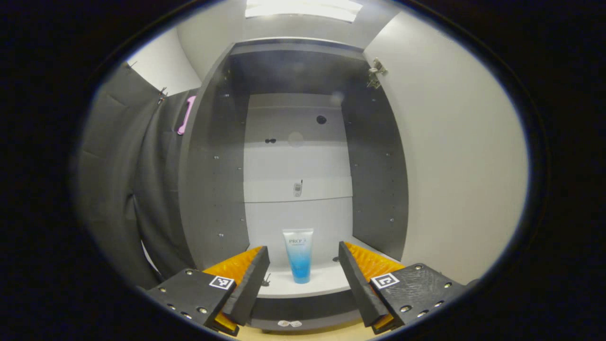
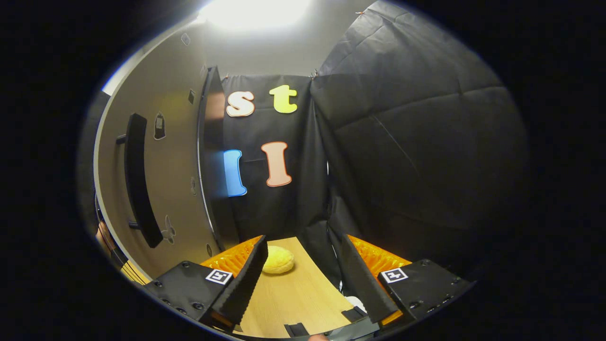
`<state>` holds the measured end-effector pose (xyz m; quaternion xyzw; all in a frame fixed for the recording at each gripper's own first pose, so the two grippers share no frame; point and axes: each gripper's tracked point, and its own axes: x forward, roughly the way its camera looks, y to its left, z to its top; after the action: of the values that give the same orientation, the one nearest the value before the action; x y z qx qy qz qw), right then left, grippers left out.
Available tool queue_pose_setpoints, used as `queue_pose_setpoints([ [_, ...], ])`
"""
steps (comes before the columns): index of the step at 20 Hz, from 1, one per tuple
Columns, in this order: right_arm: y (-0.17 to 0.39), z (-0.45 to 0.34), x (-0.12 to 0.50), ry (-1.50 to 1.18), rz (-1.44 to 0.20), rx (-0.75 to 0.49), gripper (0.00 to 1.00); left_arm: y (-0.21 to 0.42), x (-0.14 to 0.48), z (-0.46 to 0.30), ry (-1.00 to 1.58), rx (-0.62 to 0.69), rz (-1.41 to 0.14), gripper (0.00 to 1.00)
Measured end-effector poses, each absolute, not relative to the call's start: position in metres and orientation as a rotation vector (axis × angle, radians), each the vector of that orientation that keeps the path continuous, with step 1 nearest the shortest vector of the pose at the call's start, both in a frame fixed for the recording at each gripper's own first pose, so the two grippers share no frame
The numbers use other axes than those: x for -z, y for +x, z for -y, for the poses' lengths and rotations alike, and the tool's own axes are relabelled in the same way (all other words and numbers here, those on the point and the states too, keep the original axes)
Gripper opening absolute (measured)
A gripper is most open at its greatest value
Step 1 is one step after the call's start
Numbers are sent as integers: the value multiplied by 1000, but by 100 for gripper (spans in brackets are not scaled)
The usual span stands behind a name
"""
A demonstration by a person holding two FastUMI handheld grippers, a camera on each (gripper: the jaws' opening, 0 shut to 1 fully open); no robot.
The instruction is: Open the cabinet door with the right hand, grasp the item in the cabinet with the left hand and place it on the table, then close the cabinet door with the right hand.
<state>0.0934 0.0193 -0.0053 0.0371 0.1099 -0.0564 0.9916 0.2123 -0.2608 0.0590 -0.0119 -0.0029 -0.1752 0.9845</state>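
The cabinet [image 1: 213, 189] stands with its door [image 1: 454, 170] swung wide to the right in the left gripper view. On its pale bottom shelf [image 1: 322, 284] a blue-and-white tube [image 1: 299, 255] stands upright on its cap. My left gripper [image 1: 303, 274] is open and faces the tube from just outside the cabinet, with the tube between and beyond its fingers, untouched. In the right gripper view the door [image 2: 175, 180] with its long dark handle [image 2: 139, 180] is at the left. My right gripper [image 2: 303, 277] is open above the wooden table [image 2: 293, 298], to the right of the handle, holding nothing.
A yellow round object [image 2: 278, 260] lies on the table near the black cloth wall [image 2: 416, 156]. Door hinges [image 1: 376, 73] sit at the cabinet's upper right. Black cloth [image 1: 128, 189] hangs left of the cabinet. Small dark clips [image 2: 296, 329] lie at the table's near edge.
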Motion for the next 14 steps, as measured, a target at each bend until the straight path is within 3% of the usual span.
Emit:
queue_pose_setpoints([
  [11,107,-32,20,36,-262,194,98,292,0,293,-35,424,-107,89],
  [12,107,-32,20,29,-265,198,93,295,4,294,-36,424,-116,89],
  [14,106,-34,21,23,-270,202,98,299,12,293,-28,421,-131,89],
])
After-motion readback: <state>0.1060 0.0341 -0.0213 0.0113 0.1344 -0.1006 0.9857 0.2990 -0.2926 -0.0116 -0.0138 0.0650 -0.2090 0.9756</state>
